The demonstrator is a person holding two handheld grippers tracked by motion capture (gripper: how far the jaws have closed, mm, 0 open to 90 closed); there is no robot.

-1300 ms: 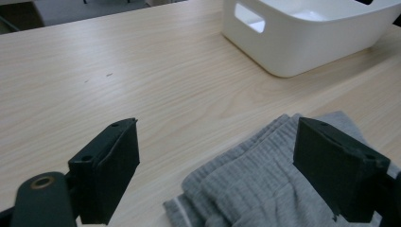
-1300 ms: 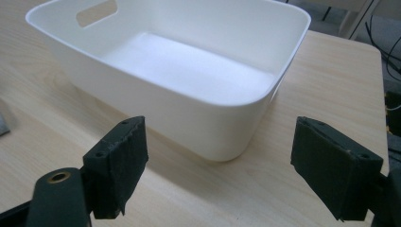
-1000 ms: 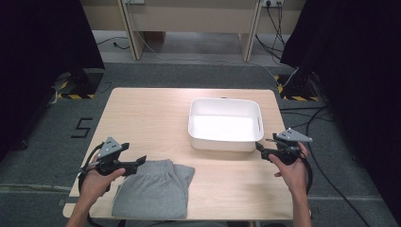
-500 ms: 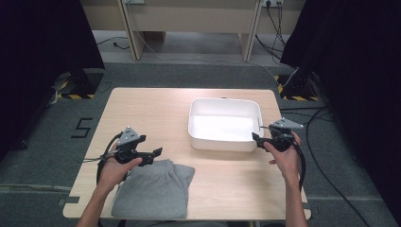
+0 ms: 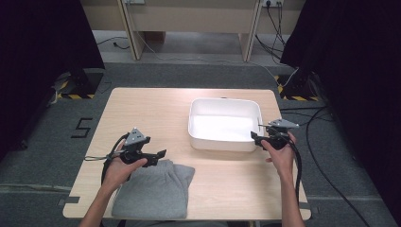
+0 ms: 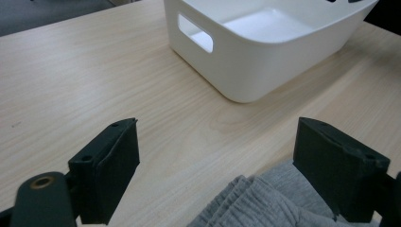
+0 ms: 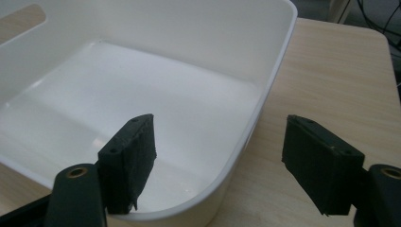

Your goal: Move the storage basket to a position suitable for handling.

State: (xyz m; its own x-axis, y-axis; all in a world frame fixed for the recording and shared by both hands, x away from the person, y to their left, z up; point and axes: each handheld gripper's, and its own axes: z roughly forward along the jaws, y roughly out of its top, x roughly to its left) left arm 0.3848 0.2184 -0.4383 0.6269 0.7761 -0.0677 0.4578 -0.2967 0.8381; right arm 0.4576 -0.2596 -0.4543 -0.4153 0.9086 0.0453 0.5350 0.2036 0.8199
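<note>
Wooden table (image 5: 156, 113) at frame centre. White tub (image 5: 224, 124) sits centre-right, empty; folded grey cloth (image 5: 153, 189) lower left. Best: right gripper (image 5: 257, 137) straddles tub's near-right rim, jaws just been closing, wall between, not yet pinched. Left gripper (image 5: 161, 155) w/ jaws wide, empty, over cloth's top edge.

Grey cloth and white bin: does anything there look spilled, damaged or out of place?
Nothing stands out. The grey cloth lies folded at the table's near edge, and the white bin sits upright, empty and unbroken.
</note>
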